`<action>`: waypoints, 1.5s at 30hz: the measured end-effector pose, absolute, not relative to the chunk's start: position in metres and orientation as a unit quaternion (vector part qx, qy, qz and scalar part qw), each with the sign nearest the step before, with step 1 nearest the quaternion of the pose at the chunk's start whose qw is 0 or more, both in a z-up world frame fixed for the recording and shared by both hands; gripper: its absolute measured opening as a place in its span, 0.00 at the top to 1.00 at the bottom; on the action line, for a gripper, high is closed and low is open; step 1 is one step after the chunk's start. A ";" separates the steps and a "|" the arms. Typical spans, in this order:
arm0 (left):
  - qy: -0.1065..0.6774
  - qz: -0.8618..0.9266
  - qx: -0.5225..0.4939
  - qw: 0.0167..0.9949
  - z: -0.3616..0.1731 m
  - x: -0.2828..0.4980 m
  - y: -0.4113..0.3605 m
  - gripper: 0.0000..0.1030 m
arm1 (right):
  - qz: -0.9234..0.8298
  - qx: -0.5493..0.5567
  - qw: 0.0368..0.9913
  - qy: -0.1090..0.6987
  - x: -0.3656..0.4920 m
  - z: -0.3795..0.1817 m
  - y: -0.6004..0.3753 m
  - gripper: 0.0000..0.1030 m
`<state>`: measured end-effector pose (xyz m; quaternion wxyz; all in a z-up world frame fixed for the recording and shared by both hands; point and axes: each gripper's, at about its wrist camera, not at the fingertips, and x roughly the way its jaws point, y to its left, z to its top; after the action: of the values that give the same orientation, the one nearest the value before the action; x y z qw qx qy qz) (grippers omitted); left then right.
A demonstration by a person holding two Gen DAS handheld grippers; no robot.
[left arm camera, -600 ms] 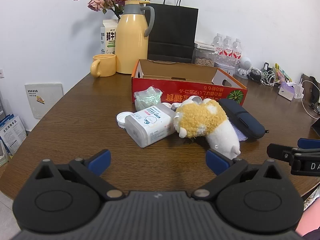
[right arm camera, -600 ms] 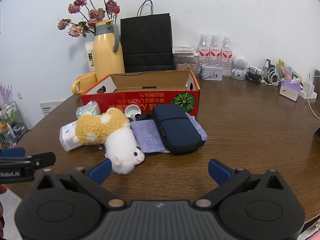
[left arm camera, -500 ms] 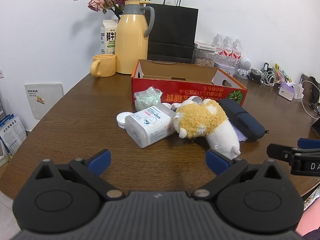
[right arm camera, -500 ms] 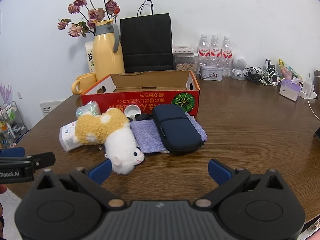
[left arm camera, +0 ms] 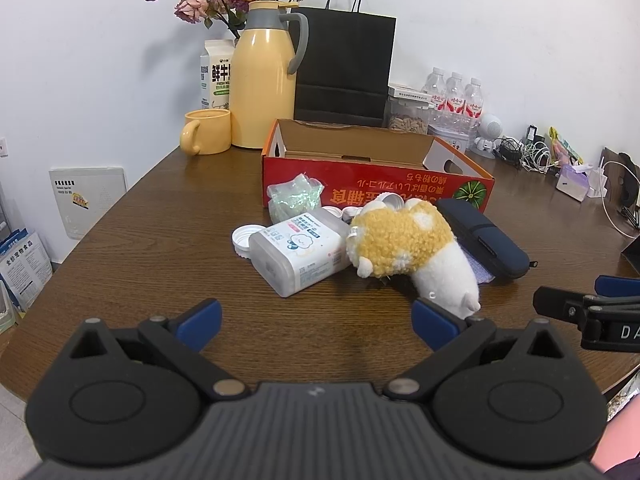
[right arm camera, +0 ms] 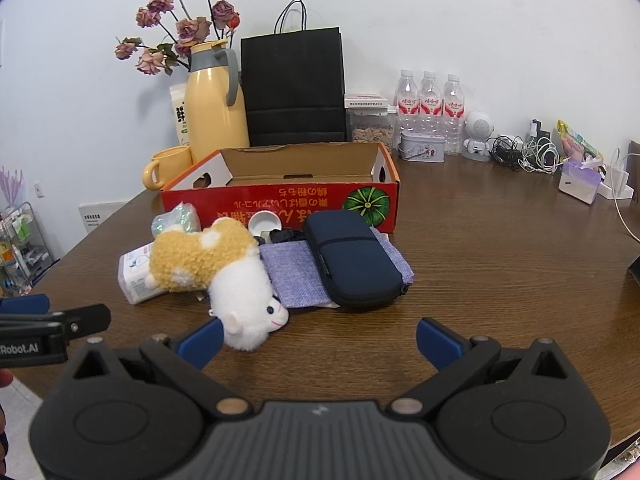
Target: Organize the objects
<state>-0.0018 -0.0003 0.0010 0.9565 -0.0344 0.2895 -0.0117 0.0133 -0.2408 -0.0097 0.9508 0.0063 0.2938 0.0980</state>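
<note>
A yellow and white plush sheep (left arm camera: pixel 412 252) (right arm camera: pixel 224 276) lies on its side on the brown table, in front of an open red cardboard box (left arm camera: pixel 376 176) (right arm camera: pixel 280 196). Left of the plush lies a clear wipes box (left arm camera: pixel 300 254) (right arm camera: pixel 134 276) with a white lid (left arm camera: pixel 244 236) and a green crinkly bag (left arm camera: pixel 294 200) (right arm camera: pixel 176 218) beside it. To the right, a navy zip case (left arm camera: pixel 482 238) (right arm camera: pixel 352 260) rests on a purple cloth (right arm camera: pixel 292 272). My left gripper (left arm camera: pixel 316 322) and right gripper (right arm camera: pixel 320 338) both hover open, short of the pile, holding nothing.
At the back stand a yellow jug (left arm camera: pixel 262 80) with dried roses, a yellow mug (left arm camera: pixel 208 132), a milk carton (left arm camera: pixel 216 74), a black paper bag (right arm camera: pixel 294 88) and water bottles (right arm camera: pixel 430 110). Cables and a tissue box (right arm camera: pixel 578 180) sit at the far right.
</note>
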 end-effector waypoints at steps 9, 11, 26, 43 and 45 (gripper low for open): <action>0.289 -0.010 -0.035 0.956 0.003 -0.001 -0.001 0.00 | 0.098 0.005 0.950 0.295 0.016 -0.009 -0.241 0.00; 0.289 -0.010 -0.036 0.956 0.004 -0.001 -0.001 0.00 | 0.099 0.005 0.950 0.295 0.016 -0.007 -0.241 0.00; 0.291 -0.010 -0.037 0.956 0.001 0.000 0.001 0.00 | 0.097 0.003 0.951 0.295 0.012 -0.010 -0.240 0.00; 0.295 -0.007 -0.039 0.955 -0.004 0.000 0.001 0.00 | 0.098 0.003 0.950 0.296 0.012 -0.011 -0.241 0.00; 0.295 -0.007 -0.039 0.955 -0.004 0.000 0.001 0.00 | 0.098 0.003 0.950 0.296 0.012 -0.011 -0.241 0.00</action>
<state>-0.0004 0.0009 -0.0042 0.9546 -0.0392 0.2953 -0.0066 0.0125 -0.2412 -0.0112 0.9502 0.0032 0.2959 0.0981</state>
